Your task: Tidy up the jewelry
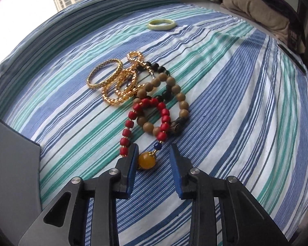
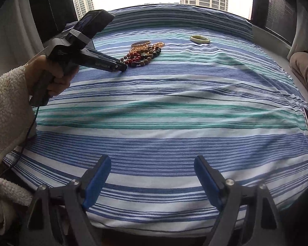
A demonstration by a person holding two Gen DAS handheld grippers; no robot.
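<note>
A striped cloth (image 2: 174, 106) in blue, white and teal covers the whole working surface, with a window and tall buildings beyond it. At the right edge lies a folded beige fabric bundle (image 1: 254, 10). No box, tray or other container shows in either view; all the jewelry lies loose on the cloth.

The left gripper (image 1: 154, 151), held by a hand (image 2: 51, 75) in a fleecy white sleeve (image 2: 8, 106), points steeply down at the near end of the jewelry pile (image 2: 145, 51). Its jaws stand partly spread, with the amber bead (image 1: 146, 160) of the red bead strand (image 1: 152, 116) between them; the bead lies against the left pad, the right pad clear of it, so nothing is pinched. The right gripper (image 2: 152, 170) hovers over bare cloth well away from the pile, jaws spread wide and empty.

In the pile, a tan wooden bead bracelet (image 1: 178, 96) overlaps the red strand and some dark beads (image 1: 158, 68). Beside them lie a gold mesh bangle (image 1: 104, 73) and golden bead loops (image 1: 121, 88). A pale green bangle (image 1: 161, 24) sits alone, well apart, farther back.
</note>
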